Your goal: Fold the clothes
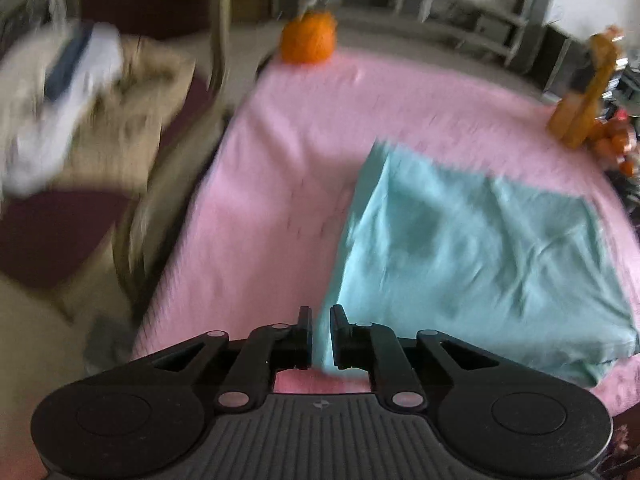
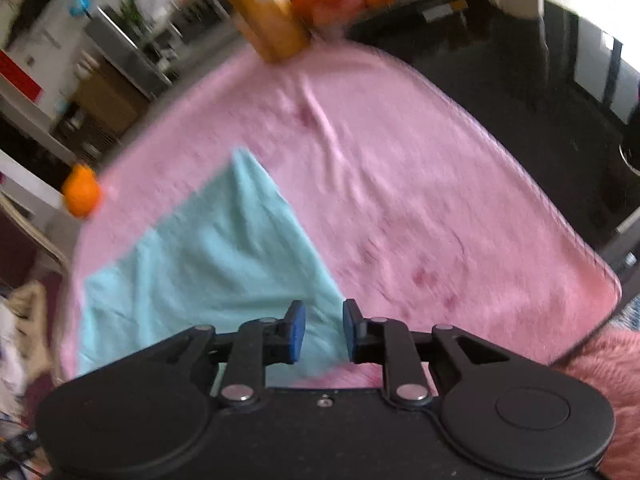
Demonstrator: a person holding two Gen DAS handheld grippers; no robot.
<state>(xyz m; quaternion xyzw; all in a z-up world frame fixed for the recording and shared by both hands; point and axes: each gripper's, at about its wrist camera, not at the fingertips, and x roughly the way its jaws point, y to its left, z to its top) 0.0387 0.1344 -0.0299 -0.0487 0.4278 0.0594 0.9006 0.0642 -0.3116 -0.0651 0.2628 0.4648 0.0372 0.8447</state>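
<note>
I see left gripper (image 1: 321,334) and right gripper (image 2: 324,330) parted, empty, above folded light-blue cloth (image 1: 472,256); orange ball (image 1: 308,38) at 12 o'clock.

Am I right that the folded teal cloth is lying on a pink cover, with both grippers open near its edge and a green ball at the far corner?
Not quite: the ball at the far corner is orange, not green, as the left wrist view shows. The rest holds: the teal cloth lies on the pink cover, with the left gripper and the right gripper open near its edge.
</note>
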